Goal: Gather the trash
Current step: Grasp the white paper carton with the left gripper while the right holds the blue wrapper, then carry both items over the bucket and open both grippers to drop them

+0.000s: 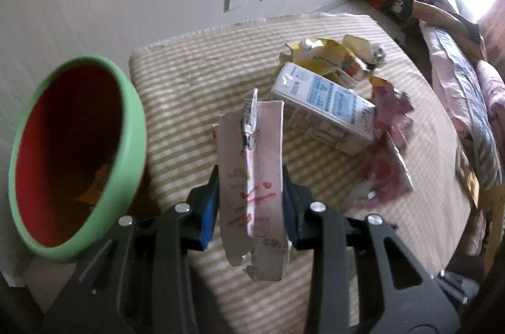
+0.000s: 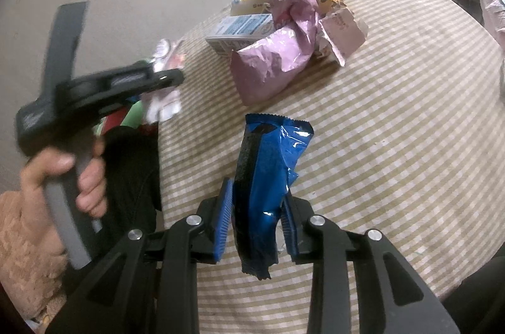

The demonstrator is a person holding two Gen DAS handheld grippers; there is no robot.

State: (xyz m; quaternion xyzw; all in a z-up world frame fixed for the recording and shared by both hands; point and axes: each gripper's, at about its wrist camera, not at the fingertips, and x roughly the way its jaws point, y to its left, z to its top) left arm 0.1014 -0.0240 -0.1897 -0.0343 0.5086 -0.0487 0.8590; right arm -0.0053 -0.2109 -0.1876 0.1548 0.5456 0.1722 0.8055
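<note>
The left gripper [image 1: 251, 201] is pinching a flattened pink-and-white carton [image 1: 252, 185] between its blue pads, gripping it about mid-length so that both ends are sticking out past the jaws above the striped tablecloth [image 1: 189, 75]. The right gripper [image 2: 255, 217] is closing on a crumpled blue wrapper [image 2: 268, 176], holding it lifted off the cloth with its loose top flopping forward. Both pieces are looking very light; the carton is behaving as thin card that is bending rather than resisting, so a mid-body pinch is suiting it, while the glossy foil of the wrapper is probably slippery and is best taken where it is bunched thick, as it is being taken now. The green bin with the red inside [image 1: 75, 154] is standing just beside the table edge, to the left of the carton, and is likely the place for both. On the far part of the table, well apart from the grippers, a pile is waiting: a blue-and-white milk box [image 1: 328, 110], stiff enough to grip across its narrow faces, a crinkled pink bag [image 2: 281, 50], and yellow crushed packaging [image 1: 328, 56], all soft and liable to slip if pinched at an edge.
</note>
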